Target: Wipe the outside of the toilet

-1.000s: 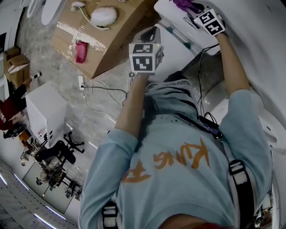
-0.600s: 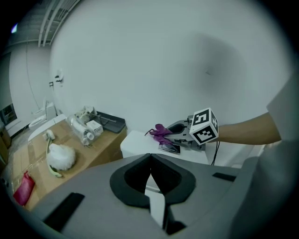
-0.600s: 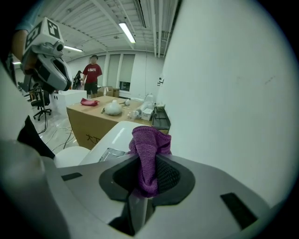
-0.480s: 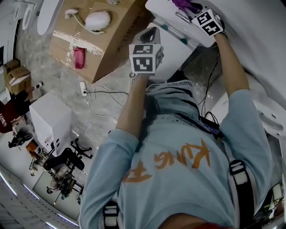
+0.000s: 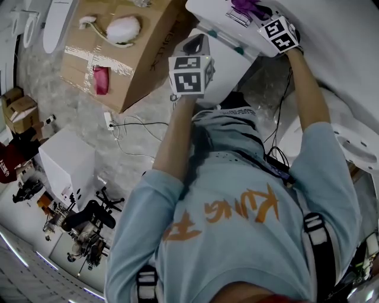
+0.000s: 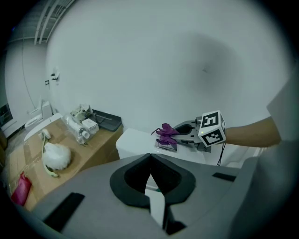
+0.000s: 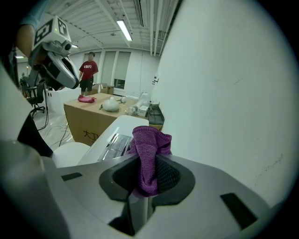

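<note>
Pinching the purple cloth (image 7: pixel 148 154) firmly in the right gripper (image 7: pixel 142 179), at the toilet tank lid (image 5: pixel 216 15) at 12 o'clock in the head view, long axis 10-to-4 o'clock, far nearer than the empty, closed left gripper (image 6: pixel 150 179) at 8 o'clock.

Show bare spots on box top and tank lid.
Box top: bare strip between white duster and the edge nearest the tank lid; far end crowded with packets and a black tray. Tank lid: box-side end bare; purple cloth and right tool take the rest.
</note>
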Tool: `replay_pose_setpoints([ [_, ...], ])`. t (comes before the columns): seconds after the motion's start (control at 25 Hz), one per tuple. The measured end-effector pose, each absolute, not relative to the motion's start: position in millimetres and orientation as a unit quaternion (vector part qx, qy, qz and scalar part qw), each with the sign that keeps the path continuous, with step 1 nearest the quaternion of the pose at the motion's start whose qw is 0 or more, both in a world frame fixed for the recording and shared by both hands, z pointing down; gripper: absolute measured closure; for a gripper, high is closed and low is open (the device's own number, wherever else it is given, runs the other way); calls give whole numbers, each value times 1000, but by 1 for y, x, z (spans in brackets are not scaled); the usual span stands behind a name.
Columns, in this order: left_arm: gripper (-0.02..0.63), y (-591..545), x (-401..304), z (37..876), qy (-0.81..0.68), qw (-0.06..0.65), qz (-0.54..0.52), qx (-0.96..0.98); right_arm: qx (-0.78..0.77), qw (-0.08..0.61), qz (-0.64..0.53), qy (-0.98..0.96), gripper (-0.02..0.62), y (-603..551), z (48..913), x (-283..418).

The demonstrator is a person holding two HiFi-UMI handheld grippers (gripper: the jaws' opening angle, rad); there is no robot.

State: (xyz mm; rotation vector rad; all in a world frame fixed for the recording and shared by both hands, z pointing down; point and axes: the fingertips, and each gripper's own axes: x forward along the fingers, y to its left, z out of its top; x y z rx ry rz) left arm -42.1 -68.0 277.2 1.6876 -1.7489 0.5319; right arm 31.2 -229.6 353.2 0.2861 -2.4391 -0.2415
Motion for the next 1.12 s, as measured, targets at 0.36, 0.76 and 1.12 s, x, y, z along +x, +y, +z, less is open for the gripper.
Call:
replay_pose_setpoints([
  [0.36, 581, -68, -30, 275, -651, 309, 215, 659, 136, 326, -94, -931, 512, -222, 353, 64],
  [0.76, 581, -70, -4, 279, -633, 300, 229, 676, 165, 321, -83, -929, 512, -215, 351, 101],
  [1.12, 581, -66, 9, 285, -622, 308, 227, 683, 185, 320, -62, -927, 511, -203, 350, 134],
])
